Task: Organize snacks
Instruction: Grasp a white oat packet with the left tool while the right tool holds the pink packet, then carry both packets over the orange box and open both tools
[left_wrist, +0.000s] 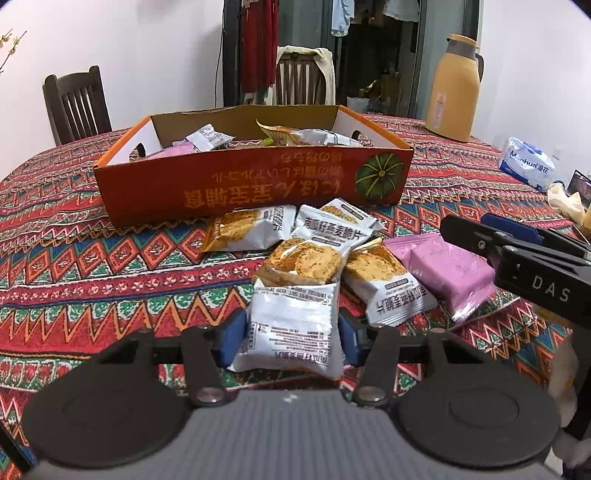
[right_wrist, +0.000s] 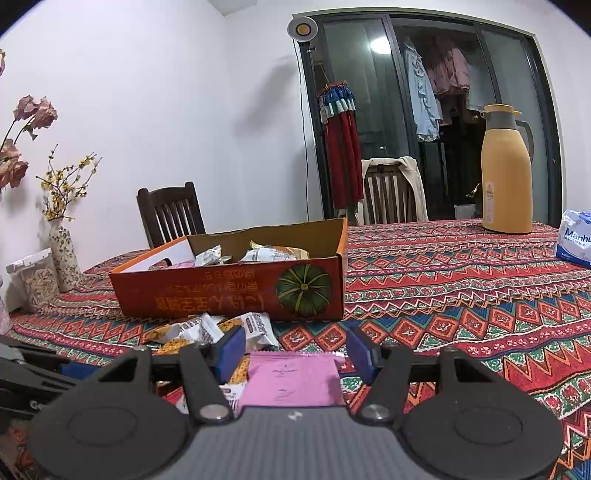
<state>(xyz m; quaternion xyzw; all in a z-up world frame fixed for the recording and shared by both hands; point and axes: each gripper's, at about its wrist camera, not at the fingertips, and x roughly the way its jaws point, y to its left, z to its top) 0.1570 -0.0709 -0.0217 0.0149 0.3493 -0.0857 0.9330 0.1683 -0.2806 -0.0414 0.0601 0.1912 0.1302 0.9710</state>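
Left: my left gripper (left_wrist: 291, 328) pinches a white oat-crisp packet (left_wrist: 291, 325) between both blue pads, at the near edge of the loose pile (left_wrist: 325, 251) before the orange box (left_wrist: 255, 177). I should lift it clear before carrying it over the box wall. Right: my right gripper (right_wrist: 295, 354) stands spread around the pink packet (right_wrist: 291, 380), not touching; I should centre it, then close gently.
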